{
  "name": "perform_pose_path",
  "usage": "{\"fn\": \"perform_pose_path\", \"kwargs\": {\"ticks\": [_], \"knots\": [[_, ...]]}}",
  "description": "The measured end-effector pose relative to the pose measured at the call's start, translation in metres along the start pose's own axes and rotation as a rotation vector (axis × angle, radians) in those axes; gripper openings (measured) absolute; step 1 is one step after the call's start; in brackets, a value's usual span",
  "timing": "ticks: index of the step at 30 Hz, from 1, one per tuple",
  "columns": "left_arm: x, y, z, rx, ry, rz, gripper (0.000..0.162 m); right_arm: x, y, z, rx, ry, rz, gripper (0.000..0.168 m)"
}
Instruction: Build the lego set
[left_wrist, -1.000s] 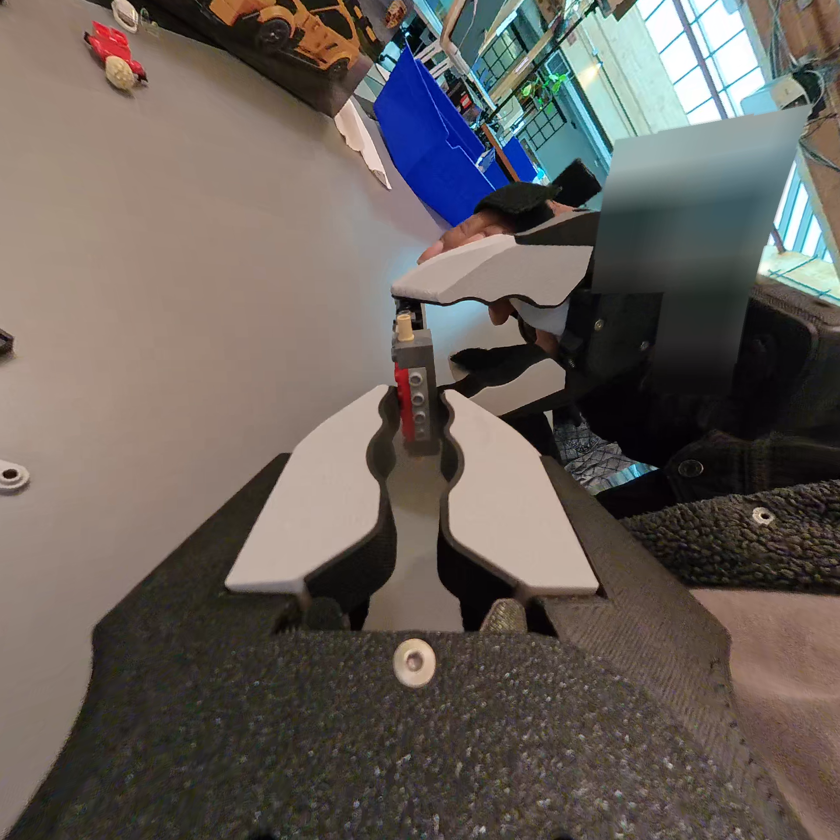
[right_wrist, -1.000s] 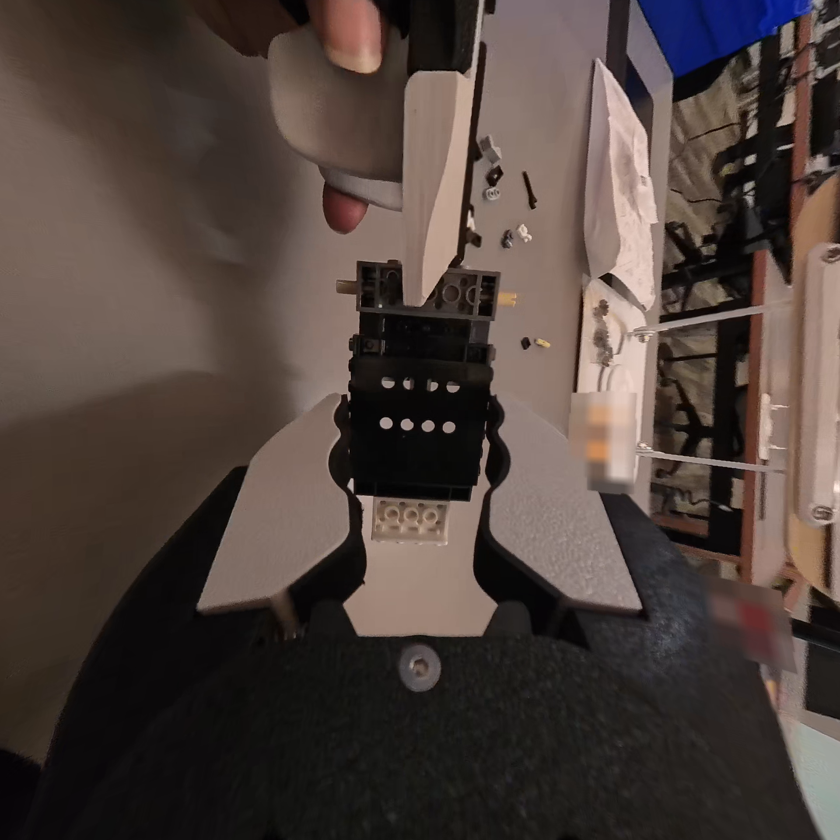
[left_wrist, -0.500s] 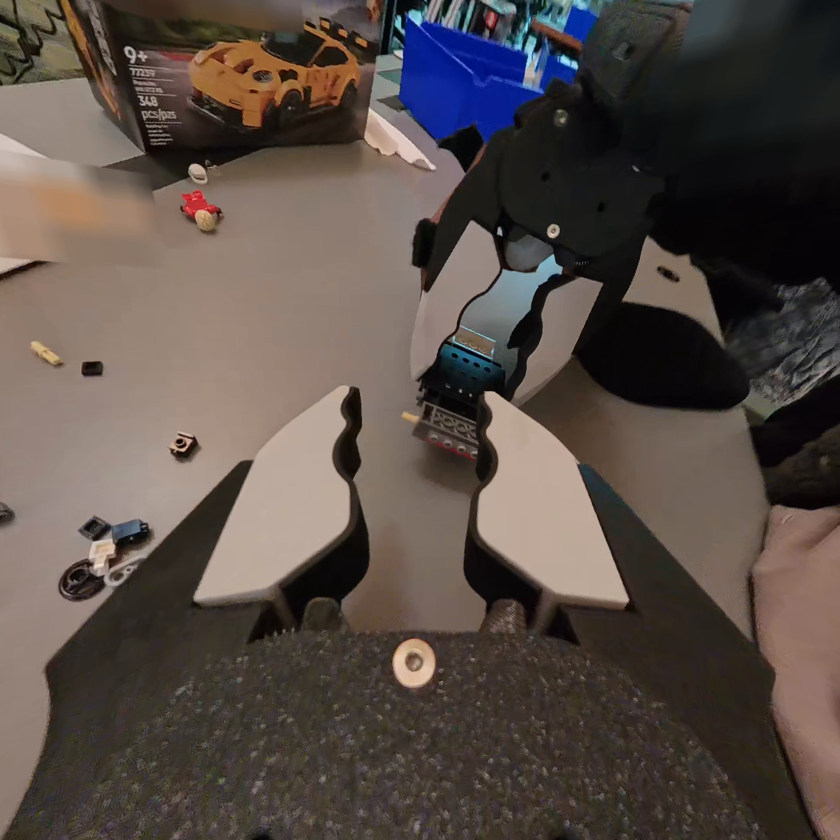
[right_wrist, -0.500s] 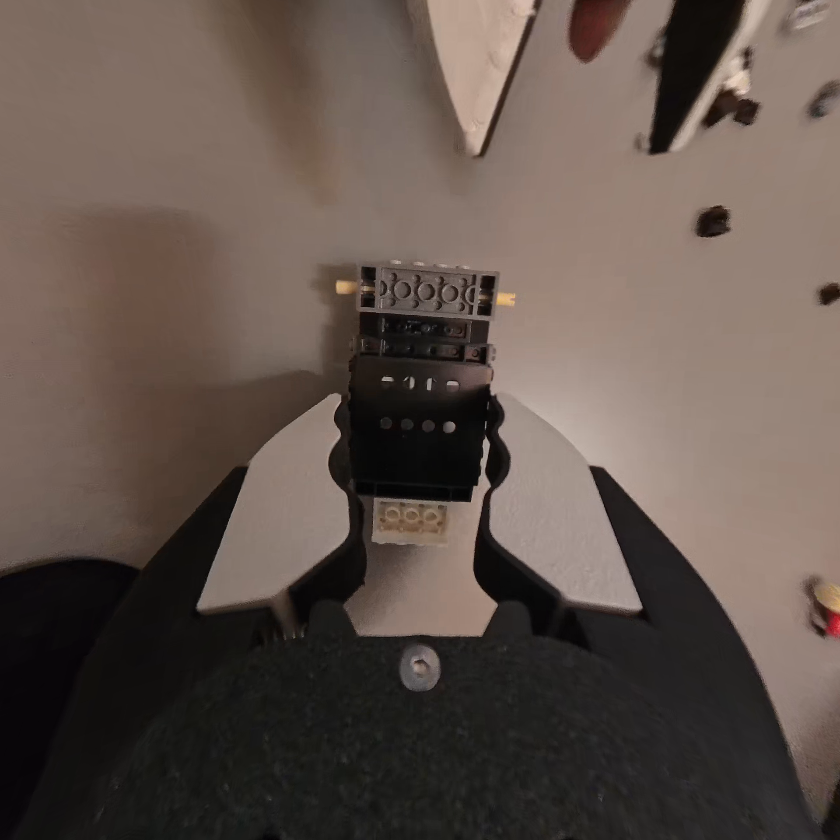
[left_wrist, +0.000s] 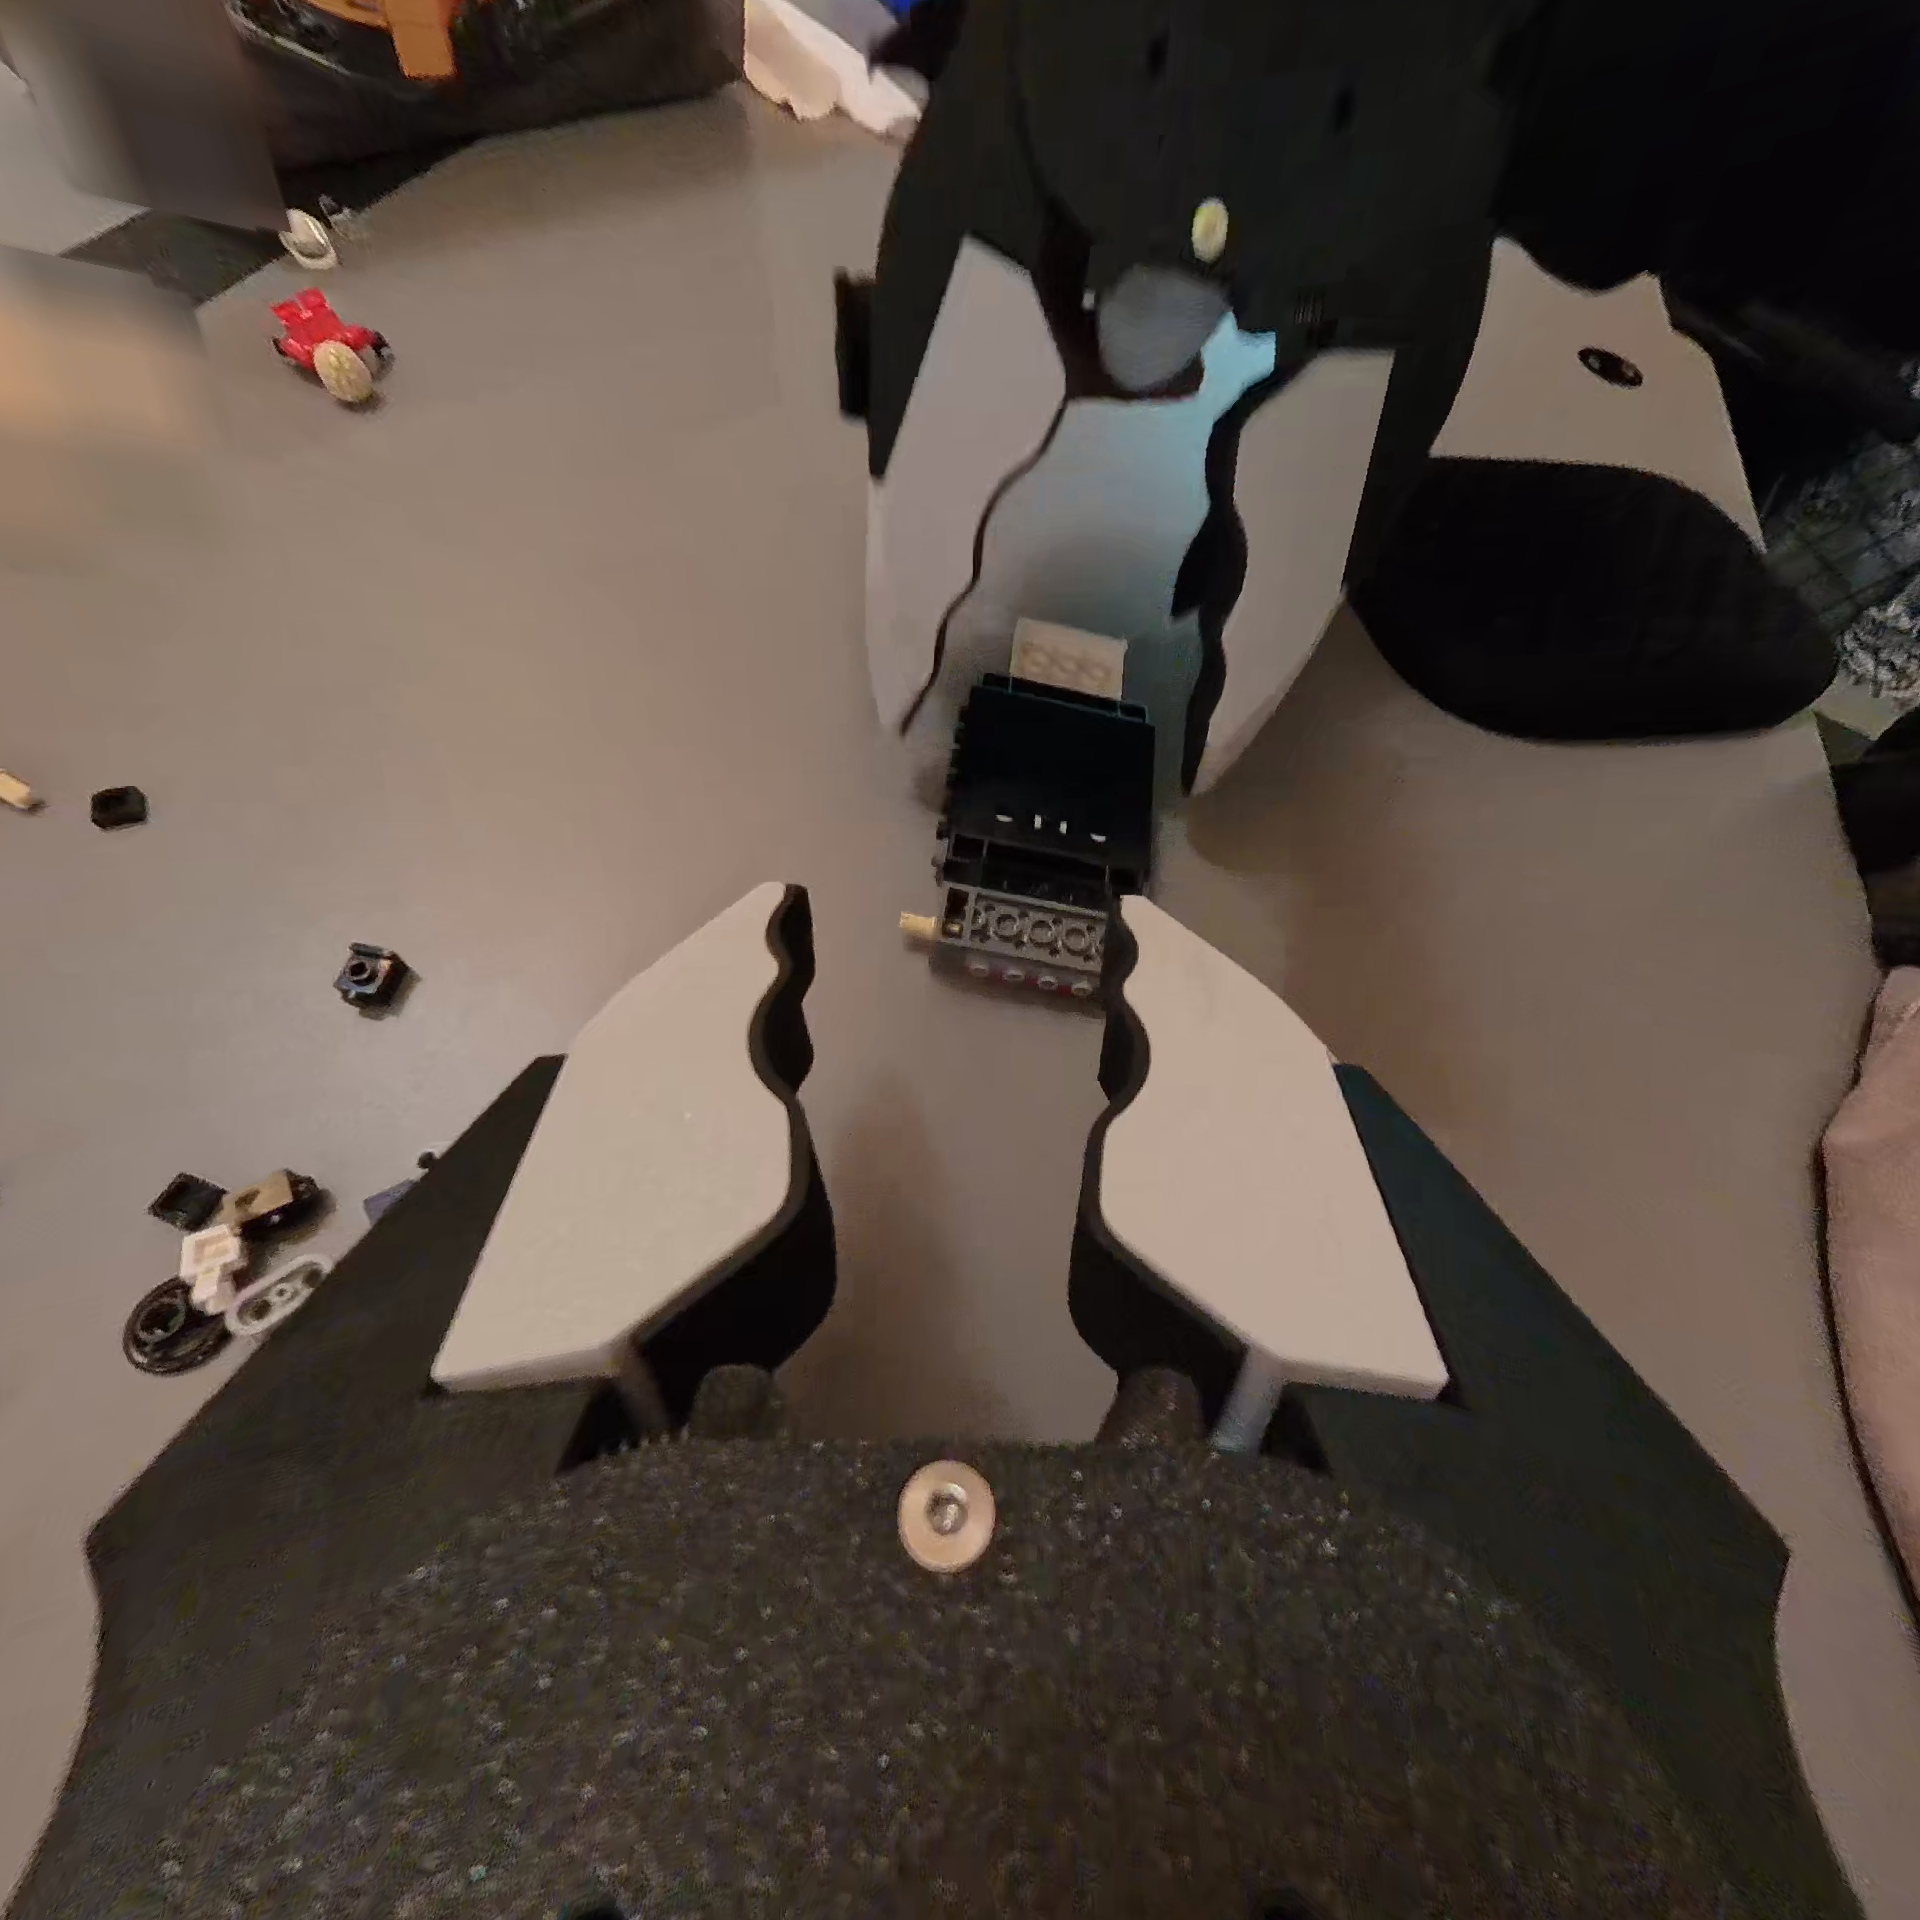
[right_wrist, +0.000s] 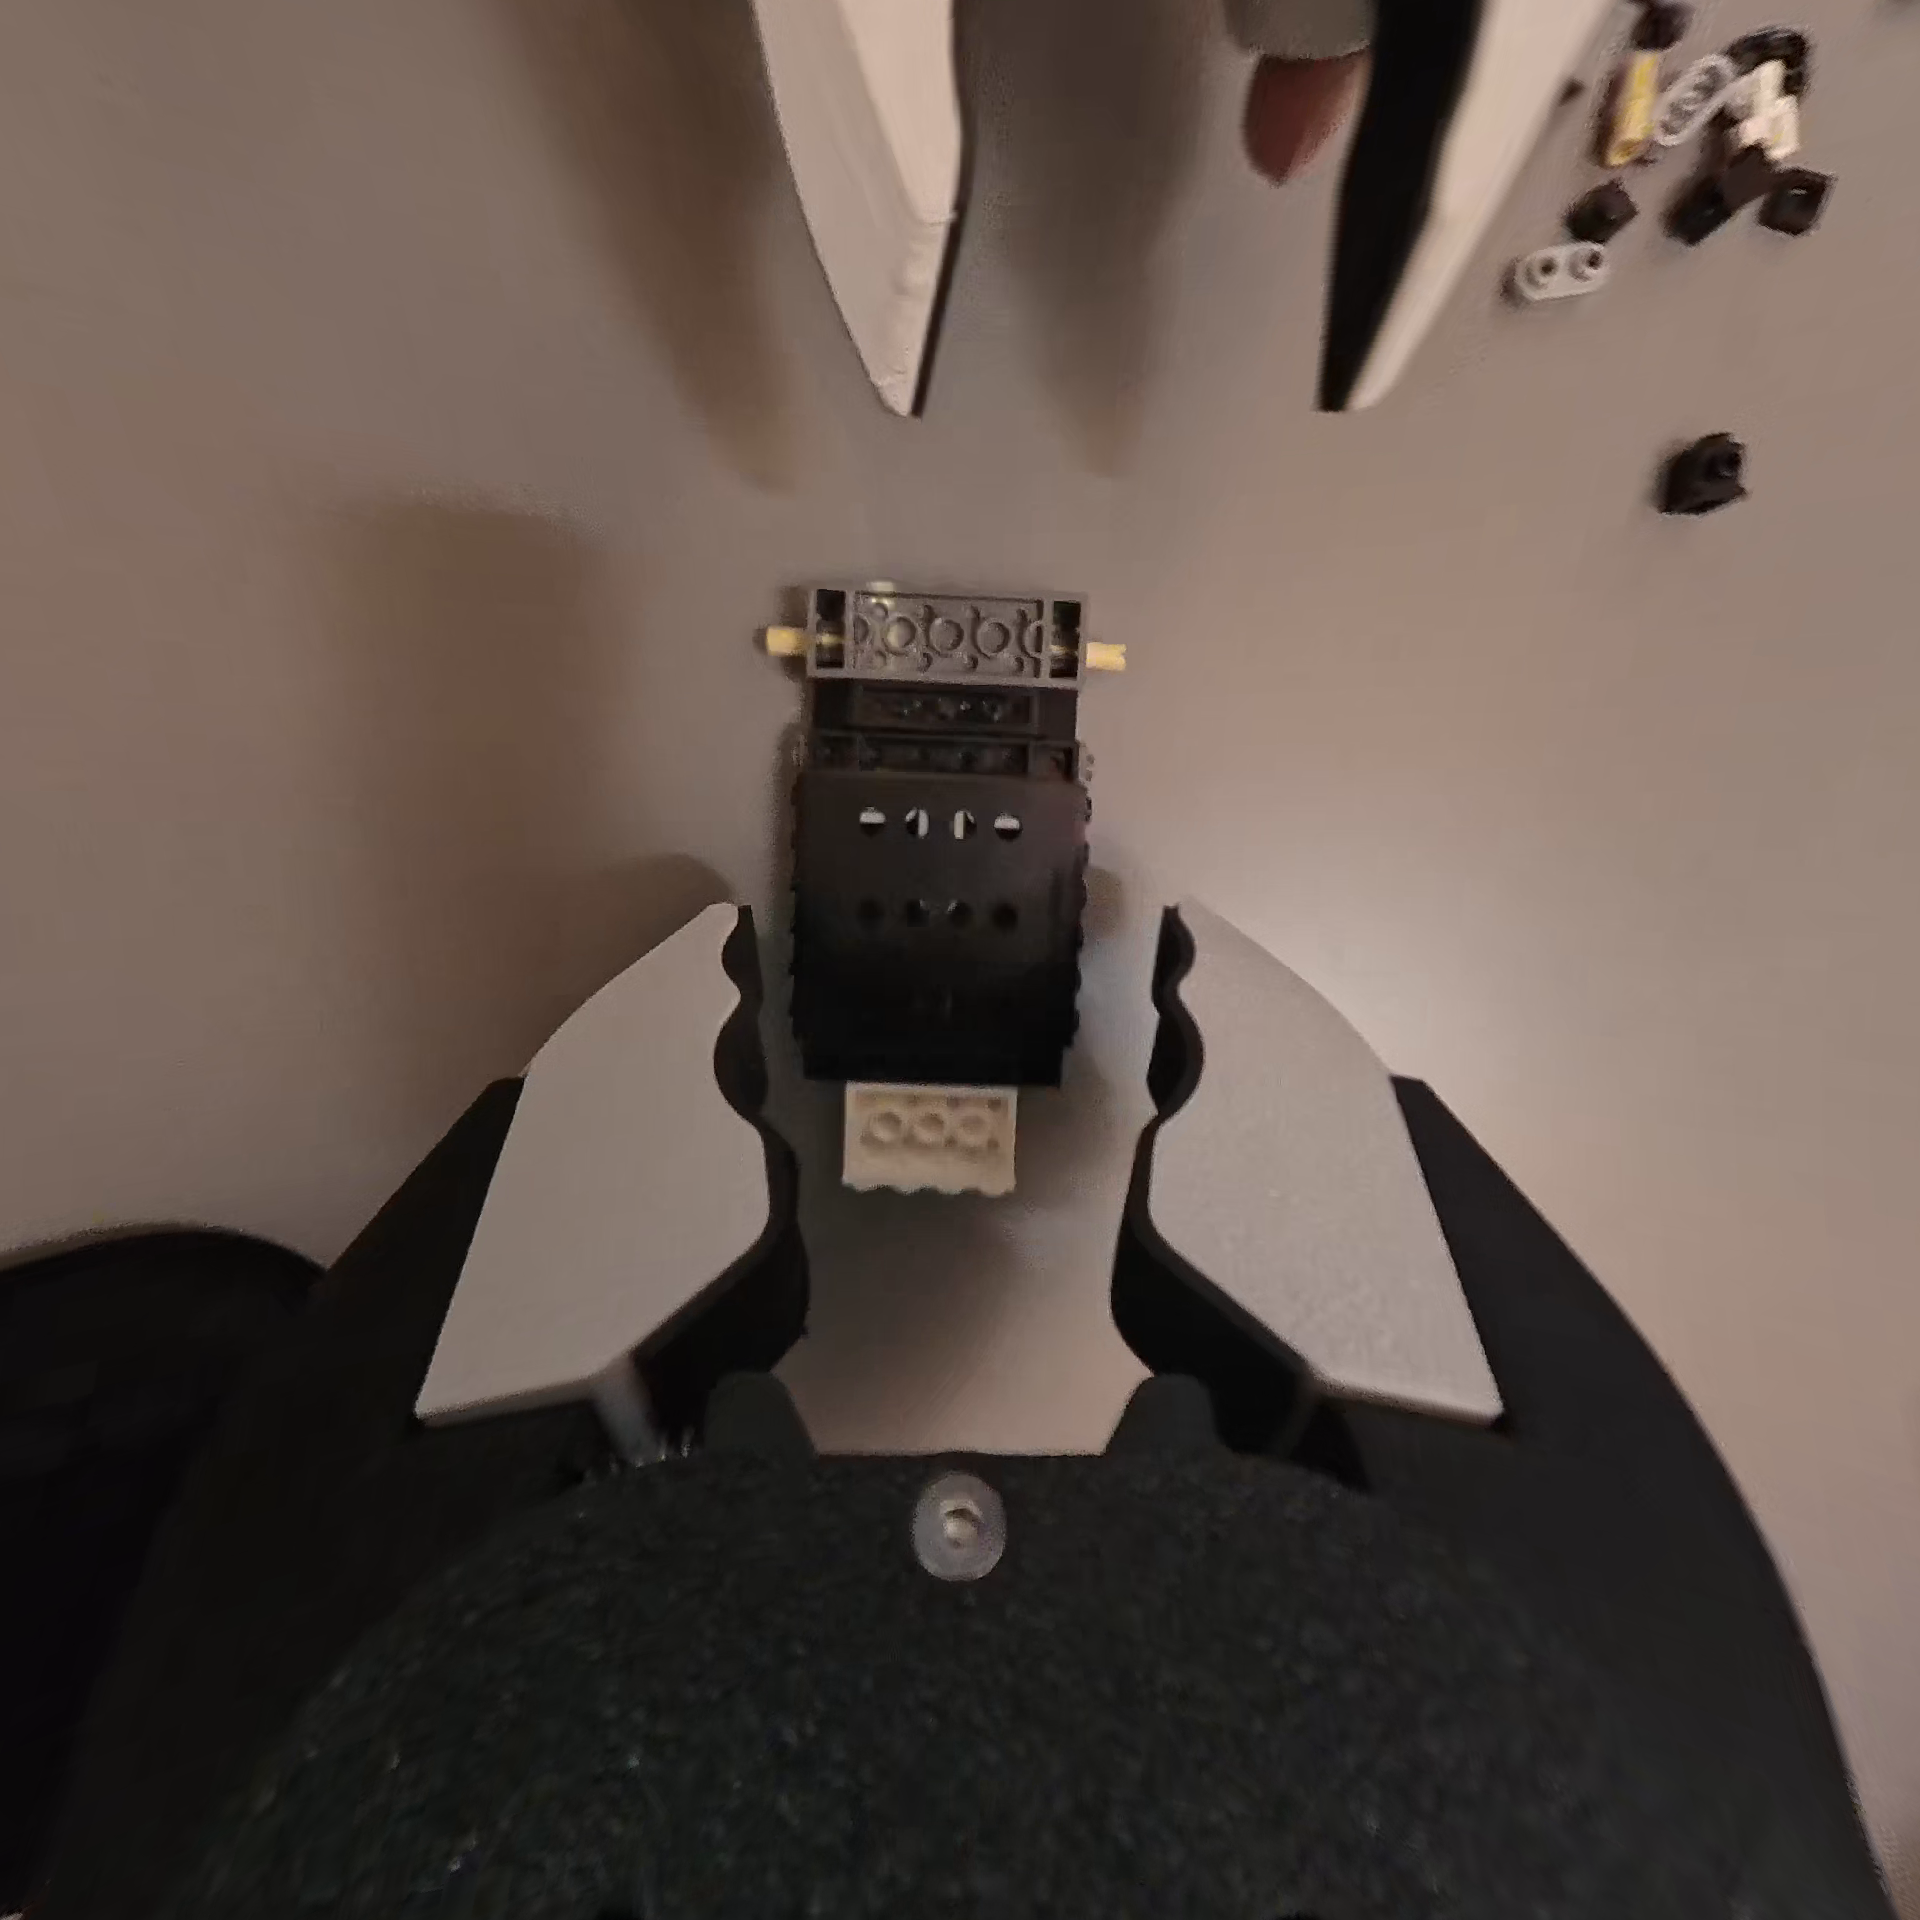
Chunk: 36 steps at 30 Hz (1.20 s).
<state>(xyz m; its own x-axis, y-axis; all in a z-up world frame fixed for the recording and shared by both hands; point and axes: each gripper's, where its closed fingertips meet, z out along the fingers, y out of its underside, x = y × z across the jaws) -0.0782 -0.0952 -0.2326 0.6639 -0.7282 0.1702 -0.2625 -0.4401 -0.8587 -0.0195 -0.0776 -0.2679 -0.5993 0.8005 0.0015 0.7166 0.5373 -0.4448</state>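
The lego assembly (left_wrist: 1049, 800) lies on the grey table (left_wrist: 582, 644). It has a black body, a grey brick with tan pins at one end and a white brick at the other. My left gripper (left_wrist: 956, 935) is open and empty, with its tips just short of the grey end. In the right wrist view the assembly (right_wrist: 935, 904) lies between the pads of my open right gripper (right_wrist: 958, 935), with a gap on each side. The right gripper's fingers (left_wrist: 920, 582) also show in the left wrist view, straddling the white end. The left gripper's fingers (right_wrist: 883, 208) show at the top of the right wrist view.
A red piece with a tan wheel (left_wrist: 322, 338) and the set's box (left_wrist: 468, 62) lie at the far left. Small loose pieces (left_wrist: 218, 1268) and black bits (left_wrist: 369, 977) lie to the left. More loose pieces (right_wrist: 1704, 125) show at the right wrist view's top right. Across from one pair of fingers to the other is roughly 8 cm.
Both grippers held the assembly in the air a second ago. It was lowered to the table, and both grippers have let go of it; the left has drawn back from the grey end.
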Motion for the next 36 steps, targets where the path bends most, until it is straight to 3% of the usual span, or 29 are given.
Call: {"fn": "perform_pose_path", "kwargs": {"ticks": [11,16,19,26,36], "knots": [[0.013,0.032,0.021,-0.203,-0.028,0.201,0.064,-0.012,0.045,-0.014,0.054,0.097,0.138,0.069],[0.019,0.040,0.031,-0.270,-0.034,0.239,0.066,-0.007,0.045,-0.014,0.105,0.110,0.139,0.043],[0.020,0.040,0.031,-0.276,-0.039,0.237,0.057,-0.001,0.041,-0.013,0.127,0.106,0.117,0.034],[0.013,0.040,0.026,-0.292,-0.080,0.227,0.051,0.009,0.035,-0.009,0.131,0.099,0.101,0.035],[0.012,0.042,0.024,-0.299,-0.078,0.212,0.051,0.013,0.036,-0.029,0.302,0.113,0.283,0.041]]}}
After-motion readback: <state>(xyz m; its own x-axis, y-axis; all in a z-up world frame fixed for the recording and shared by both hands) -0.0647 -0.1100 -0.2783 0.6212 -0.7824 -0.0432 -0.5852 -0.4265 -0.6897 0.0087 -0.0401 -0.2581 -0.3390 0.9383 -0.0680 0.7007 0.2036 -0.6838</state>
